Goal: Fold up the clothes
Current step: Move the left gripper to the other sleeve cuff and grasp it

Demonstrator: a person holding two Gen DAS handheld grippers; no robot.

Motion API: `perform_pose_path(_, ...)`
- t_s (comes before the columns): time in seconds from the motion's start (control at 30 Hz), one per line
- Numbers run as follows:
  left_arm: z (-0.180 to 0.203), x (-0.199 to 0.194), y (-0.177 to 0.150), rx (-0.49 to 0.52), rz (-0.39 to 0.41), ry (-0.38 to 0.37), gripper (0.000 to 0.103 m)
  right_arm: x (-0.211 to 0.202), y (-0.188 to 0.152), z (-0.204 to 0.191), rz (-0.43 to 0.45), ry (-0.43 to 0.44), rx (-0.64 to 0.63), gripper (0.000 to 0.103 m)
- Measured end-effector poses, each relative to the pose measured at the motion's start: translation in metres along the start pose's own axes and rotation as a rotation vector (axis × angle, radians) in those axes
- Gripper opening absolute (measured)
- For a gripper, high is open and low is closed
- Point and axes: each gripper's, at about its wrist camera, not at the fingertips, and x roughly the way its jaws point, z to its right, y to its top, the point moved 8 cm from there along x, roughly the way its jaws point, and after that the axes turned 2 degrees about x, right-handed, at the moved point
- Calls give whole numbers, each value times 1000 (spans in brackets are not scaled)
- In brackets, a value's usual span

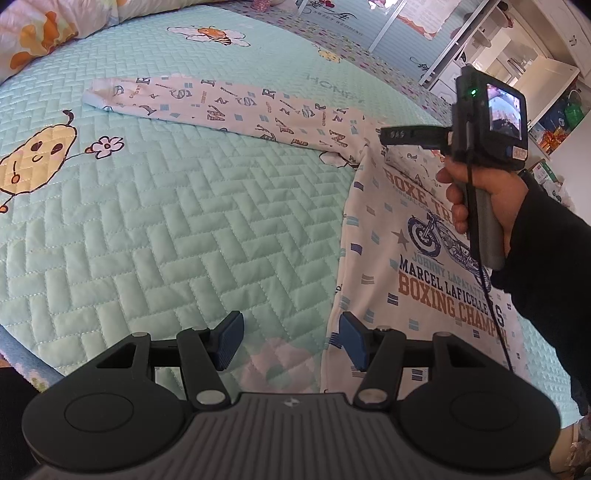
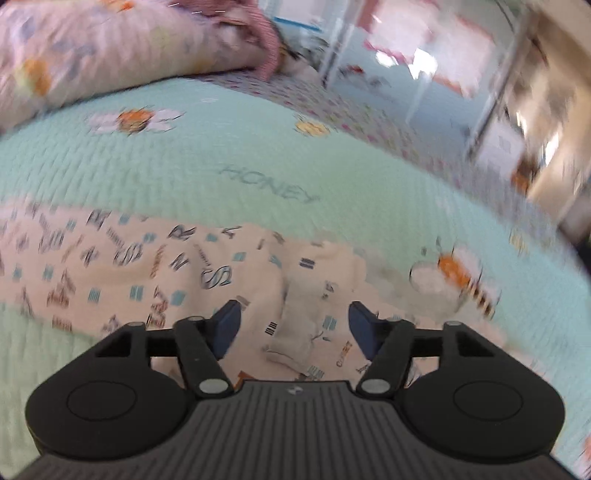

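Two grippers, both with jaws apart and holding nothing: the left gripper (image 1: 288, 341) hovers at the hem edge of the printed shirt (image 1: 406, 236), the right gripper (image 2: 293, 328) just over its collar area. Judged step: between folds, shirt flat on the quilt (image 1: 166, 221). Beyond the left gripper the sleeve (image 1: 221, 107) lies stretched out; the next move calls for pinching it and carrying it across the body.

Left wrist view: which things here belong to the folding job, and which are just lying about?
Job: printed long-sleeved top, its outstretched sleeve, left gripper, right gripper.
Lying about: quilted bedspread, floral duvet, shelves.
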Motion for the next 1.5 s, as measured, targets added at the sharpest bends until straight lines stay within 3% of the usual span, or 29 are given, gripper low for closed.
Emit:
perform_pose_path(0.13, 3, -3, 0, 3, 3, -3, 60, -24, -3, -12, 83, -15, -110, 68)
perform_pose_path(0.2, 4, -4, 0, 5, 5, -3, 60, -36, -2, -3, 127, 3, -86, 68)
perform_pose_path(0.33, 6, -4, 1, 10, 5, -1, 60, -35, -10, 47, 113, 24, 180, 68)
perform_pose_path(0.43, 9, -4, 1, 17, 4, 1, 60, -10, -32, 84, 15, 60, 403, 68)
perform_pose_path(0.53, 9, -5, 4, 20, 8, 4, 60, 6, -53, 98, -91, 167, 547, 67)
perform_pose_path(0.63, 2, -8, 15, -8, 21, 5, 60, -25, -54, 110, -4, 177, 611, 67)
perform_pose_path(0.77, -27, -14, 46, -171, 69, -47, 60, -93, -72, 134, 97, 266, 748, 69)
perform_pose_path(0.87, -65, -15, 77, -316, 144, -63, 61, -138, -107, 155, 112, 253, 797, 74)
perform_pose_path(1.0, -121, -2, 107, -525, 221, -74, 61, -178, -161, 175, 65, 176, 858, 74)
perform_pose_path(1.2, -160, 17, 132, -753, 290, -140, 61, -195, -209, 194, -6, 99, 947, 74)
perform_pose_path(1.5, -176, 37, 154, -857, 331, -84, 61, -187, -201, 189, -25, 92, 900, 74)
